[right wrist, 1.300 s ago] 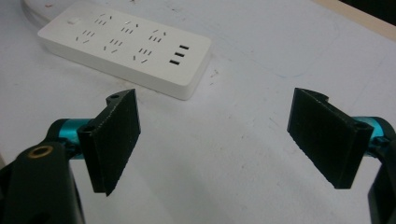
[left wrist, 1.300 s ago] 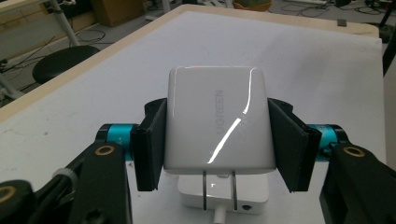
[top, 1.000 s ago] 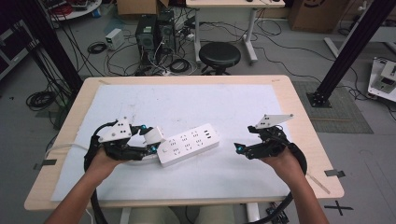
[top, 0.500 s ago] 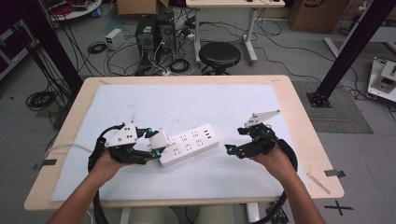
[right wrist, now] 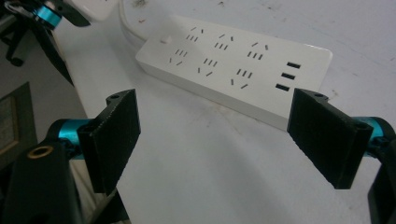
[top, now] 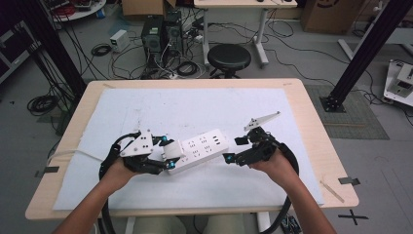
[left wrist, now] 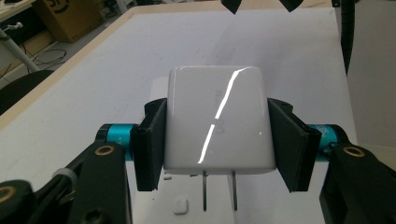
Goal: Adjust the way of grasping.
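Note:
A white power strip [top: 202,148] lies slantwise on the white sheet in the middle of the table. My left gripper [top: 168,153] is shut on a white plug adapter [top: 173,150] at the strip's left end. In the left gripper view the adapter [left wrist: 217,126] sits squeezed between both pads [left wrist: 152,144], its two prongs pointing down over the strip [left wrist: 180,205]. My right gripper [top: 234,149] stands open just off the strip's right end. Its own view shows the strip [right wrist: 233,65] lying ahead of the wide-apart jaws [right wrist: 217,135], with nothing between them.
A white sheet [top: 204,107] covers most of the wooden table [top: 311,126]. The strip's white cable [top: 78,153] trails off the left edge. A black stool [top: 229,57] and computer boxes stand on the floor beyond the far edge.
My right gripper has slid left across the sheet, closer to the strip's right end, still open. The left gripper with the adapter has hardly shifted.

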The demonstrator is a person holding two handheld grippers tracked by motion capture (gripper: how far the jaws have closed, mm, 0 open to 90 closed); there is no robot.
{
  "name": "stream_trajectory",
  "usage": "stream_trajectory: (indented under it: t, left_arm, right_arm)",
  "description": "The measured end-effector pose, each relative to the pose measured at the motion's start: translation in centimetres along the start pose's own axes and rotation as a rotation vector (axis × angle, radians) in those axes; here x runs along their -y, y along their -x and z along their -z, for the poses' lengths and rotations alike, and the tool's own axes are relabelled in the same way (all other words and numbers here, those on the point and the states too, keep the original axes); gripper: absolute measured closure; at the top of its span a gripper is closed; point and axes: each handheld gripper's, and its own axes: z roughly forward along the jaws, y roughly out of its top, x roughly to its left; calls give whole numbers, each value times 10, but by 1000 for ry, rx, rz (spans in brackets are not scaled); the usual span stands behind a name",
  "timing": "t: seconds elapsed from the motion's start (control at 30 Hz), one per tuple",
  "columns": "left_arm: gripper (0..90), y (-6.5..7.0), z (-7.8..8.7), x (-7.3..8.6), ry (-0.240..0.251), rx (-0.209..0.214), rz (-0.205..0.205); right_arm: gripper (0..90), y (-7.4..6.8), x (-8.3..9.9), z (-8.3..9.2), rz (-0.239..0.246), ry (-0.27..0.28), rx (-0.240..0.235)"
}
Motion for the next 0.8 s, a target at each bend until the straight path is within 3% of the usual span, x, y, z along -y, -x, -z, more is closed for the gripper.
stream_trajectory:
  t: [0.3,0.53,0.8]
  left_arm:
    - [425,4,-7,-2,-4,15,-22]
    - [425,6,-15,-5,-19,24,-50]
    - [425,8,-24,-9,-8,36,-66]
  right_arm:
    - [176,-1,-7,-7,-85,-2,-89]
    - [176,0,-10,-13,-146,-15,-117]
    - [176,3,-15,-17,-282,-13,-196]
